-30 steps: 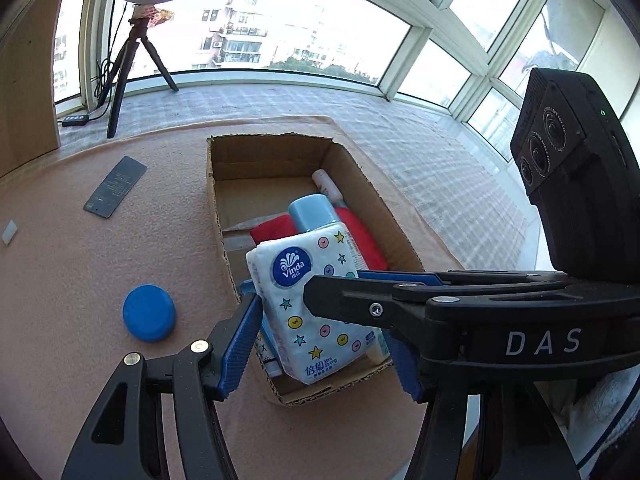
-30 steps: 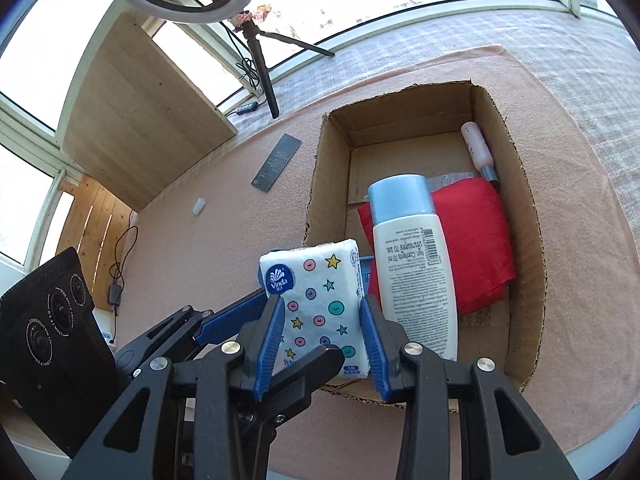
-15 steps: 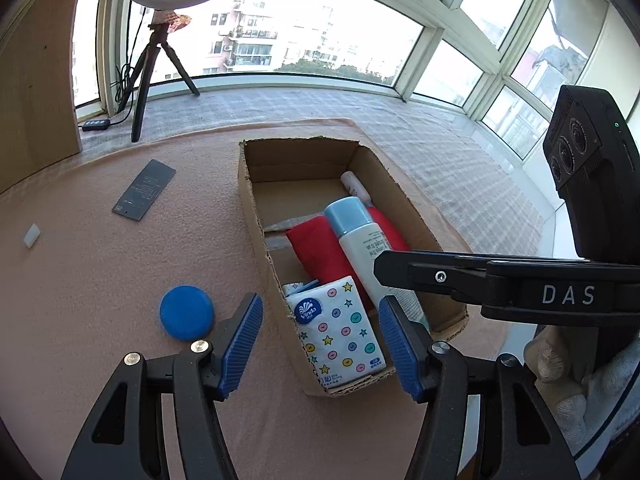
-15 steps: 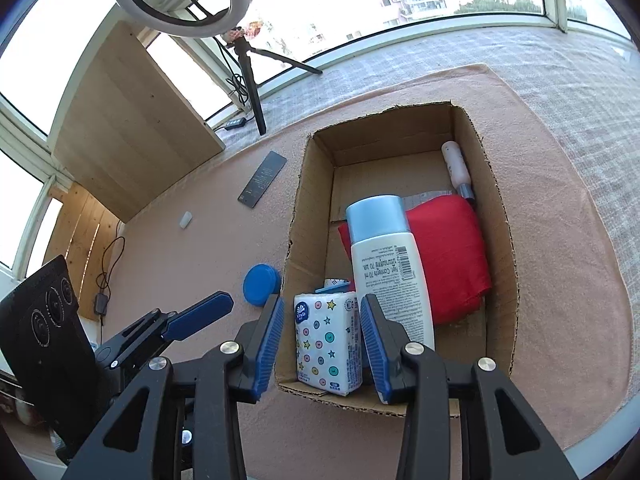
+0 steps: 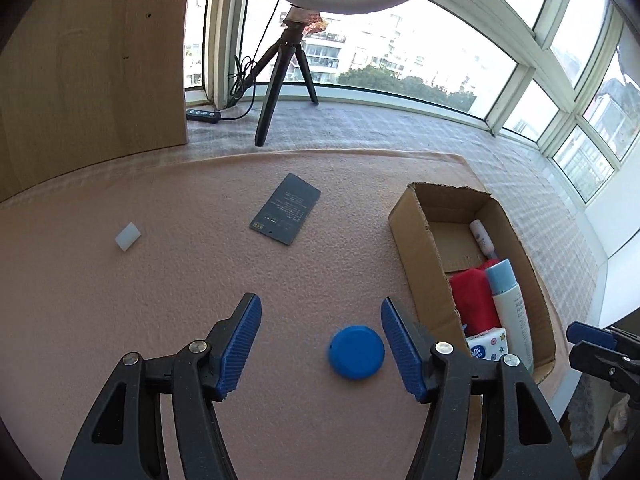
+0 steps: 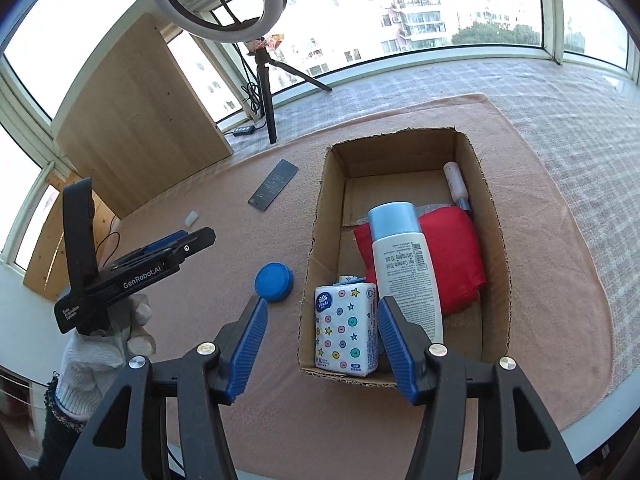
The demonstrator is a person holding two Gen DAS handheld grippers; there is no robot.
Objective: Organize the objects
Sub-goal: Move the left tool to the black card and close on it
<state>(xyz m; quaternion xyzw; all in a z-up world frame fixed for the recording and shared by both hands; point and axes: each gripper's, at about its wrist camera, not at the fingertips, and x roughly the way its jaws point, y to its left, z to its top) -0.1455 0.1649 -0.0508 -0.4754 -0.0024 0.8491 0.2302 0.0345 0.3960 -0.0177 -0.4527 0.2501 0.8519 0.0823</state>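
Note:
A cardboard box (image 6: 316, 224) (image 5: 412, 236) sits on the pink mat. Inside lie a patterned tissue pack (image 6: 346, 330) (image 5: 488, 346) at the near end, a white bottle with a blue cap (image 6: 404, 264) (image 5: 510, 300), a red cloth (image 6: 456, 256) (image 5: 472, 300) and a small pink tube (image 6: 454, 182) (image 5: 482, 236). A blue round lid (image 5: 356, 352) (image 6: 274, 282) lies on the mat left of the box. My left gripper (image 5: 320, 344) is open above the mat, the lid near its right finger. My right gripper (image 6: 320, 340) is open and empty above the box's near end.
A dark flat card (image 5: 286, 214) (image 6: 274, 190) and a small white block (image 5: 128, 236) (image 6: 191, 219) lie on the mat. A ring light on a tripod (image 5: 280, 80) (image 6: 264, 92) stands at the back by a wooden panel (image 5: 92, 64). A gloved hand (image 6: 104, 344) holds the left gripper.
The right gripper let go of the tissue pack in the box and opened wide. The left gripper swung left, away from the box, over the blue lid.

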